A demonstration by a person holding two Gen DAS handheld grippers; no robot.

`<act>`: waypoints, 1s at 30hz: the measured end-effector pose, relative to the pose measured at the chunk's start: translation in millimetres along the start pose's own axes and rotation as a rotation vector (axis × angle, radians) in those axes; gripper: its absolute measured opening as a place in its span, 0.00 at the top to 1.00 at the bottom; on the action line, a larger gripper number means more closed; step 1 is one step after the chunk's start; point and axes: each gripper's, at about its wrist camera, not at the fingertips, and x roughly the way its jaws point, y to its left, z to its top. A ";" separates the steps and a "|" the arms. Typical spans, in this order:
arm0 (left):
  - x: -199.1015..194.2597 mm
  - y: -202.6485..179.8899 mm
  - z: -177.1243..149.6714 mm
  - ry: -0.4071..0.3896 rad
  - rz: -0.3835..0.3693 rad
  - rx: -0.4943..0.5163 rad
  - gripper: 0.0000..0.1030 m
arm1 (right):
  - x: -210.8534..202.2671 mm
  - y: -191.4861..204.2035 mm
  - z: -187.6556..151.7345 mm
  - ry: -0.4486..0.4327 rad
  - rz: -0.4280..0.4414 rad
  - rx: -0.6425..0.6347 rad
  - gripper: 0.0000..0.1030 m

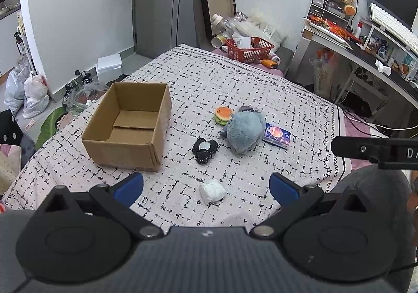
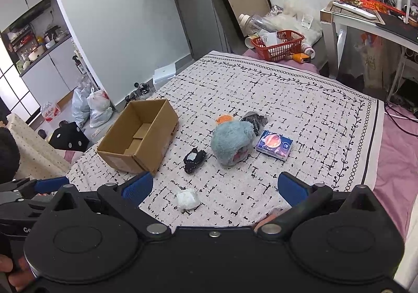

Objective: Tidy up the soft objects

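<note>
An open, empty cardboard box [image 1: 128, 126] [image 2: 138, 136] stands on the patterned bed cover [image 1: 261, 89] at the left. To its right lie a blue-grey plush [image 1: 244, 131] [image 2: 231, 141], a burger-shaped toy [image 1: 223, 115] [image 2: 223, 119], a black bundle [image 1: 205, 149] [image 2: 193, 159], a dark item [image 2: 254, 120] behind the plush, a small printed box [image 1: 276, 135] [image 2: 274, 146] and a white bundle [image 1: 212, 190] [image 2: 187, 199] nearest me. My left gripper [image 1: 206, 186] is open and empty above the white bundle. My right gripper [image 2: 215, 187] is open and empty, to the right of the left one.
A red basket [image 1: 249, 48] [image 2: 279, 45] with clutter sits at the bed's far end. A desk [image 1: 365, 52] with a keyboard and a monitor stands at the right. Bags [image 1: 28, 94] lie on the floor at the left. The right gripper's edge [image 1: 373, 149] shows at the right.
</note>
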 end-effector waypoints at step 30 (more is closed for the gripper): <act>101.0 -5.8 0.6 0.140 0.030 -0.104 0.14 | 93.9 -79.8 37.5 0.103 -0.083 0.273 0.00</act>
